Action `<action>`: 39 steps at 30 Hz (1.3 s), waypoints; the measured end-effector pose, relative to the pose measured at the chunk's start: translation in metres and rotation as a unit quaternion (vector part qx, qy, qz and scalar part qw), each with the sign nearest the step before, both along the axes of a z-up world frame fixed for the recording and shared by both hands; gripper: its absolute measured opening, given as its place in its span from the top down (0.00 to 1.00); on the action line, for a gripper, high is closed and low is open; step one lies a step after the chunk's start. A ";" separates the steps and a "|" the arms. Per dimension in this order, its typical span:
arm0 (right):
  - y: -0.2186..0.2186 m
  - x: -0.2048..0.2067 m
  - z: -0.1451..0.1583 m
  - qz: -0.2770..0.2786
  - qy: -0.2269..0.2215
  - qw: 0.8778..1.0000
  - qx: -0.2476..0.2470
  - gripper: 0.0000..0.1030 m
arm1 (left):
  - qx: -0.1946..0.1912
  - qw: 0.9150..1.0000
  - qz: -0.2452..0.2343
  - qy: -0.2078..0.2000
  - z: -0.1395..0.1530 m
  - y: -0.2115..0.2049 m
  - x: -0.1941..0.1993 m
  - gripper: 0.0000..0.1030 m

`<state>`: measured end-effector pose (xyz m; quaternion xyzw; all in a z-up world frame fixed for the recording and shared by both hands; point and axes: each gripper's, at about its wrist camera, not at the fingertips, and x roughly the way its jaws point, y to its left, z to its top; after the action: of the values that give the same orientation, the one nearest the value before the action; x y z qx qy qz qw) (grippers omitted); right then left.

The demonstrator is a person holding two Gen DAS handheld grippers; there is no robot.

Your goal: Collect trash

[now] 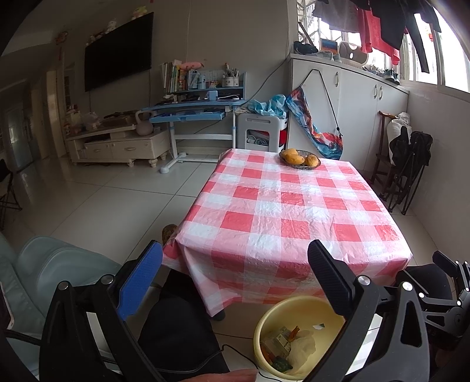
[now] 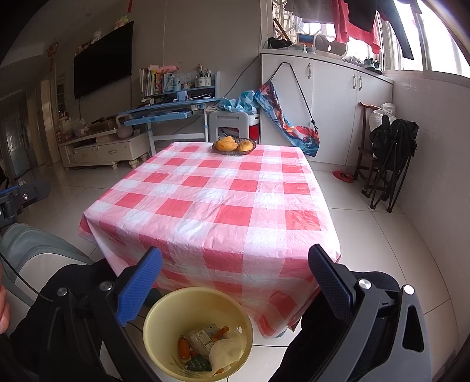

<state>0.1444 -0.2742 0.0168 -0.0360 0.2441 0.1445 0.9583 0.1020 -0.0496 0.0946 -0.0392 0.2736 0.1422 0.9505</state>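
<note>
Below, yellow bin [image 2: 164,320] holds carton [image 2: 201,338], white bag [image 2: 226,349].

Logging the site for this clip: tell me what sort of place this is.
Most likely a home living room: a wall-mounted TV, a child's study desk stacked with books, and laundry hanging by the window behind a checked-cloth table.
</note>
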 end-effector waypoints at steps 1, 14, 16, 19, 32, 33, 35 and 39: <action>0.000 0.000 0.000 0.000 0.000 1.000 0.000 0.07 | 0.000 1.000 0.000 0.000 0.000 0.000 0.000 0.07; 0.002 0.000 -0.001 0.002 0.000 1.000 -0.001 0.07 | 0.000 1.000 0.000 0.000 0.000 0.001 0.000 0.07; 0.002 0.000 -0.001 0.002 0.001 1.000 -0.001 0.07 | 0.000 1.000 0.000 0.000 0.000 0.001 0.000 0.07; 0.002 0.000 -0.001 0.002 0.001 1.000 0.000 0.07 | 0.001 1.000 -0.001 0.001 0.000 0.001 0.001 0.07; 0.003 0.000 -0.001 0.002 0.001 1.000 0.000 0.07 | 0.001 1.000 0.000 0.000 0.000 0.000 0.000 0.07; 0.003 0.000 -0.001 0.002 0.001 1.000 -0.001 0.07 | 0.001 1.000 0.000 0.000 0.000 -0.001 0.000 0.07; 0.003 0.000 -0.001 0.002 0.001 1.000 0.000 0.07 | 0.001 1.000 0.000 0.000 0.000 -0.001 0.000 0.07; 0.003 0.000 -0.001 0.002 0.001 1.000 0.000 0.07 | 0.001 1.000 0.000 0.000 0.000 -0.001 0.000 0.07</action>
<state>0.1447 -0.2714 0.0162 -0.0366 0.2450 0.1462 0.9577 0.1022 -0.0502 0.0947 -0.0381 0.2736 0.1425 0.9505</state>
